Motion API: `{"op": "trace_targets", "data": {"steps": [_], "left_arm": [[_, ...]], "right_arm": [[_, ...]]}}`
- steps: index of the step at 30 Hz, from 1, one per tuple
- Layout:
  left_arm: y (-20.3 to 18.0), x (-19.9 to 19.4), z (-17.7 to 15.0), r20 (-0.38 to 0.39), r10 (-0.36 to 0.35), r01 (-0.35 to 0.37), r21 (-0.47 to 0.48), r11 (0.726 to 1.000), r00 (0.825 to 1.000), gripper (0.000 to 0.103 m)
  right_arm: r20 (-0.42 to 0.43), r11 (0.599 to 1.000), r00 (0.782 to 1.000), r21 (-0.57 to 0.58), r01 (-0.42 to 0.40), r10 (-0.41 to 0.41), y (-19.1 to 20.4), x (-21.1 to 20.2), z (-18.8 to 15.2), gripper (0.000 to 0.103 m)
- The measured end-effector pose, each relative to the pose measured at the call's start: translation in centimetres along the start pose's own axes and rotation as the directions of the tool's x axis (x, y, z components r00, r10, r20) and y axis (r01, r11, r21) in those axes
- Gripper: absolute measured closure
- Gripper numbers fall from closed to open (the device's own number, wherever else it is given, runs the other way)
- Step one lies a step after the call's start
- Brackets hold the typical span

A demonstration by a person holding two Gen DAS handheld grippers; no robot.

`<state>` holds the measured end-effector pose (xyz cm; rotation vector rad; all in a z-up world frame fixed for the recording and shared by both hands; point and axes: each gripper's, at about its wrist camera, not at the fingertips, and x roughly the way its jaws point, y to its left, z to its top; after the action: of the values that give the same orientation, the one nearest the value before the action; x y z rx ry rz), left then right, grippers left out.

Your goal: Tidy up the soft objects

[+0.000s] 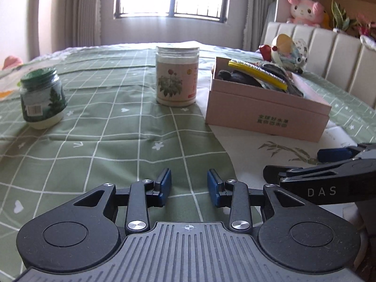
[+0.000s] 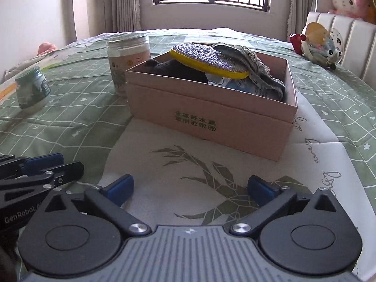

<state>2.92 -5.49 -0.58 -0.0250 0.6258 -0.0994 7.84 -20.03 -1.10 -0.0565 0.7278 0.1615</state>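
Right gripper (image 2: 189, 188) jaws wide, bare mat (image 2: 178, 141), box (image 2: 211, 115) beyond

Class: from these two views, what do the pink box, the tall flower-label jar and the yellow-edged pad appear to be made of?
Pink box: matte cardboard, going by its crisp folded edges.
Tall jar: probably clear plastic or glass, with a see-through top and paper label.
Yellow-edged pad: likely sponge under glittery woven mesh.
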Motion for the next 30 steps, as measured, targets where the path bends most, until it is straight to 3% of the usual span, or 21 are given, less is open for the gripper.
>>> {"op": "trace_targets", "data": {"steps": [30], "left_arm": [[0.16, 0.24, 0.09, 0.002, 0.008, -0.008, -0.018, 1.0, 1.0, 0.065]], "right_arm": [[0.009, 1.0, 1.0, 0.013, -0.011, 0.011, -0.14, -0.04, -0.23, 0.0]]}}
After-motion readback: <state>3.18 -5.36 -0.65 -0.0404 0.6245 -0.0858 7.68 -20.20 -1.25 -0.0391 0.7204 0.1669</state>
